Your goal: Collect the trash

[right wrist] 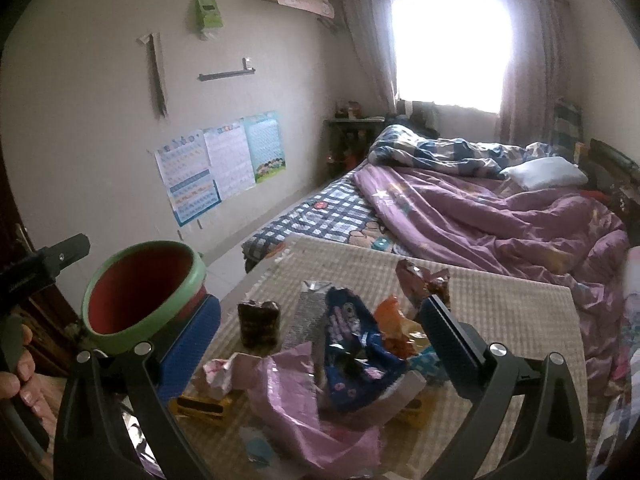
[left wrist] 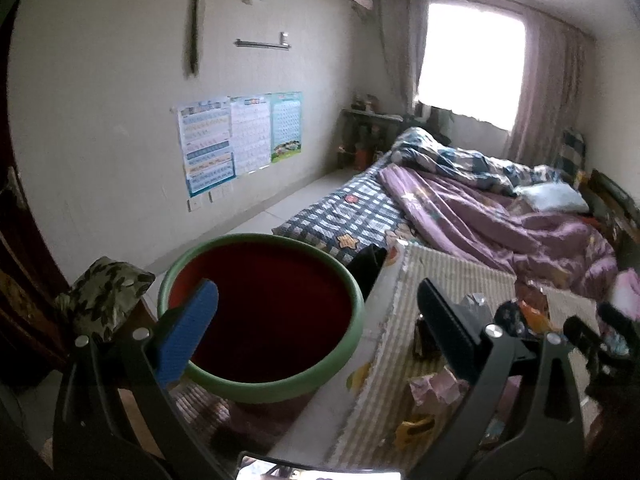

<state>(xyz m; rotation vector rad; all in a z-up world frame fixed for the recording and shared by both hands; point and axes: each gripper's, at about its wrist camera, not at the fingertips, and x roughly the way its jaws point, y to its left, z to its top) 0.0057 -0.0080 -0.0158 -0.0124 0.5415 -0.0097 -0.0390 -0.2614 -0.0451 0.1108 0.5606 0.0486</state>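
Several wrappers (right wrist: pixel 352 340) lie uncollected on the mat (right wrist: pixel 500 304) beside the bin (right wrist: pixel 140 292), which looks empty. Your left gripper (left wrist: pixel 316 320) and right gripper (right wrist: pixel 320 332) both hang released, so nearly all collecting remains.

Hidden, cropped and unreadable parts

In the left wrist view the wrappers (left wrist: pixel 528 312) at lower right are blurred and half covered by the gripper's black finger (left wrist: pixel 448 332). The hand (right wrist: pixel 24 376) is cut by the left edge of the right wrist view. Print on the posters (right wrist: pixel 218 166) is too small to read.
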